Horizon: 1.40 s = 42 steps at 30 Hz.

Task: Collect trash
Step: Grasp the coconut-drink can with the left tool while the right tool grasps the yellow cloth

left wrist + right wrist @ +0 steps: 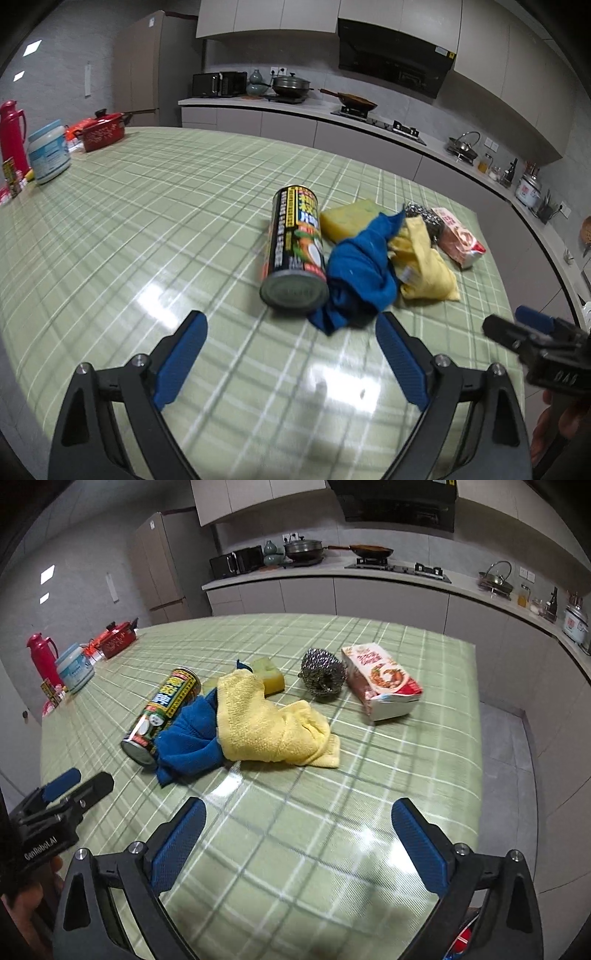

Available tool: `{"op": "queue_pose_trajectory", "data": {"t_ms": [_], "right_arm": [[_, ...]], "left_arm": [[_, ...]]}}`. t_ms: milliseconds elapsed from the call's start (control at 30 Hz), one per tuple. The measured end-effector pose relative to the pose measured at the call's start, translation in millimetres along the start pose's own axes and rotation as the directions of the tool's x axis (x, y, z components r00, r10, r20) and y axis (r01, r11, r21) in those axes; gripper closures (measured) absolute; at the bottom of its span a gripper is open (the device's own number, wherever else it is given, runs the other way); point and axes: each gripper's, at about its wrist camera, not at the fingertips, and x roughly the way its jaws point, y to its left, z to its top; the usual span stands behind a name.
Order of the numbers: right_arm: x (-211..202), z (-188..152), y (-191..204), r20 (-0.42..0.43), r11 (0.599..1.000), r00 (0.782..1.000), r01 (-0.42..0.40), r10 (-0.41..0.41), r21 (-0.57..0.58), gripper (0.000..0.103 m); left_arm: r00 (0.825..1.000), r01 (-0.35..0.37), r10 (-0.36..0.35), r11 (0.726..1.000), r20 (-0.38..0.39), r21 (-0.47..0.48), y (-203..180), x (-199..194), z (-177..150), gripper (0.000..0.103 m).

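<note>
Green plaid counter (147, 229) carries a toppled drink can (295, 251) beside cloths, and a torn food carton (380, 683). Both the left claw (291, 354) and right claw (299, 845) hover wide open and empty, so collecting seems not yet begun; next, one must close on the can.

Green plaid tablecloth (369, 775), blue cloth (188, 738)

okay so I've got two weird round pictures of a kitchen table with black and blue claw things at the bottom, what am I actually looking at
Those claws are two hand-held grippers; a person holds one in each hand, with a wide-angle camera on each looking along its fingers. One picture comes from the left gripper, the other from the right gripper. Both are open and hold nothing. On the green checked table lie a drink can on its side, a blue cloth, a yellow cloth, a yellow sponge, a steel scourer and an opened food packet.
</note>
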Motion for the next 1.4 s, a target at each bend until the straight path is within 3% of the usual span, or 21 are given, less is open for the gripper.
{"op": "queue_pose_trajectory", "data": {"t_ms": [333,567,633,700,767,833,867,1033,1400], "right_arm": [[65,19,21,-0.083,0.999,0.996,0.024,-0.027,-0.035,0.005],[90,40,21,-0.089,0.998,0.995,0.041,-0.044,-0.039,0.005],[94,45,21,-0.09,0.999,0.995,0.034,-0.038,-0.038,0.009],[97,48,22,-0.094,0.999,0.995,0.011,-0.014,-0.035,0.023],[98,51,26,-0.091,0.999,0.996,0.004,-0.008,-0.035,0.029],[97,51,29,-0.086,0.999,0.996,-0.011,0.008,-0.03,0.036],[97,51,30,-0.084,0.999,0.996,-0.015,0.013,-0.028,0.04],[94,47,37,-0.078,0.999,0.996,-0.038,0.035,-0.029,0.047],[85,37,64,-0.073,0.994,0.993,-0.097,0.093,-0.053,0.049]], "left_arm": [[0.998,0.043,-0.042,0.999,-0.054,0.008,1,41,21,0.011],[0.993,0.07,-0.069,0.997,-0.098,0.01,1,68,42,0.011],[0.992,0.077,-0.076,0.997,-0.1,0.011,3,71,46,0.012],[0.991,0.087,-0.086,0.996,-0.105,0.006,6,74,50,0.015],[0.986,0.116,-0.118,0.993,-0.119,-0.02,12,76,51,0.022],[0.982,0.135,-0.138,0.99,-0.129,-0.028,14,78,52,0.042],[0.981,0.136,-0.139,0.99,-0.133,-0.031,16,78,51,0.045],[0.977,0.17,-0.173,0.985,-0.127,-0.031,21,72,44,0.048],[0.988,0.127,-0.13,0.991,-0.085,-0.032,39,44,32,0.048]]}}
